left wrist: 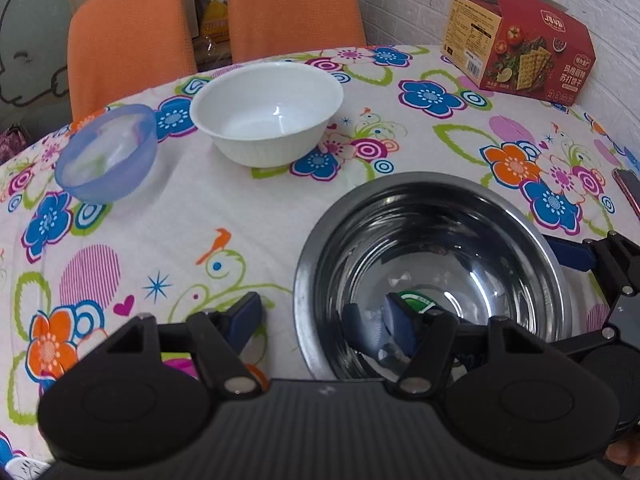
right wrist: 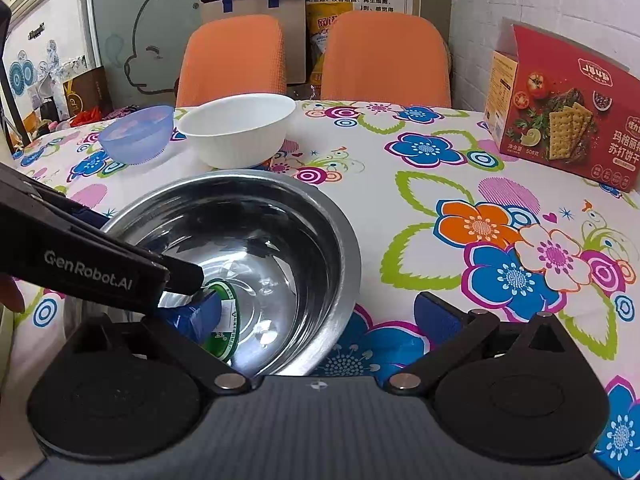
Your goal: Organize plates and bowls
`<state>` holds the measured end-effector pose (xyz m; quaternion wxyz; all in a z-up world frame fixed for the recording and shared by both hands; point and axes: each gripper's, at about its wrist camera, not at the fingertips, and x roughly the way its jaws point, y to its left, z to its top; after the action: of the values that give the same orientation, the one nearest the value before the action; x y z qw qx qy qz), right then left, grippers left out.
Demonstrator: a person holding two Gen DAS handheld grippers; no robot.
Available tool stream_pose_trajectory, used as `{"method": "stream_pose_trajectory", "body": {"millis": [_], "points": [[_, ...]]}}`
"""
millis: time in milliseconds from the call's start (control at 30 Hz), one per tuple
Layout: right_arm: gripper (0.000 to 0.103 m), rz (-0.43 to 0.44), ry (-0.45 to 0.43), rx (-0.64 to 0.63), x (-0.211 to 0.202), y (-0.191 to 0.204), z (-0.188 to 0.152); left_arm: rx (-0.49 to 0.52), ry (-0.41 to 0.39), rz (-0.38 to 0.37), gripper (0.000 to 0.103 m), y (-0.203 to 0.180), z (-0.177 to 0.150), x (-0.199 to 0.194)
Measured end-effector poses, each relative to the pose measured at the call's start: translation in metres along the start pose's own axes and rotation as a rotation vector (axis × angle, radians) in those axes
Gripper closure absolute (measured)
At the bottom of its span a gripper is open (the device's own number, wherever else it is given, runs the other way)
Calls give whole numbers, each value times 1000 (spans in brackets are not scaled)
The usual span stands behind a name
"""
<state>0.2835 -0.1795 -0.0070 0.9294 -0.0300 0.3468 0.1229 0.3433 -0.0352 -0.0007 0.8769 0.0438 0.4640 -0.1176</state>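
Observation:
A steel bowl [left wrist: 440,240] [right wrist: 248,220] with a green sticker [right wrist: 224,320] on its bottom stands on the floral tablecloth. My left gripper [left wrist: 322,320] is open across the bowl's left rim, with one finger inside and one outside. My right gripper [right wrist: 318,316] is open across the right rim in the same way. Neither presses on the rim. Behind the steel bowl a white bowl [left wrist: 266,114] [right wrist: 240,136] sits upright and empty. Left of it stands a translucent blue bowl [left wrist: 106,152] [right wrist: 136,134].
A red cracker box [left wrist: 520,40] [right wrist: 560,112] stands at the back right by the brick wall. Two orange chairs [left wrist: 128,40] [right wrist: 384,56] are pushed to the far edge of the table [left wrist: 180,232]. A dark phone [left wrist: 628,192] lies at the right edge.

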Motion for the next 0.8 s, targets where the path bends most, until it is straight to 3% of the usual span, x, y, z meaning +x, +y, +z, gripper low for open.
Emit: {"method": "stream_pose_trajectory", "body": {"millis": [533,700,800], "points": [[14,-57,20,11,-4,7,1,1,-14,-16,34,1,-2,-1],[14,-37,3,18,-4,4,-3,3,-21,-4,34,-1,-3,-2],[19,-19,-7,2,-7,6,-4,2,-20,1,37,-2,-3,-2]]}}
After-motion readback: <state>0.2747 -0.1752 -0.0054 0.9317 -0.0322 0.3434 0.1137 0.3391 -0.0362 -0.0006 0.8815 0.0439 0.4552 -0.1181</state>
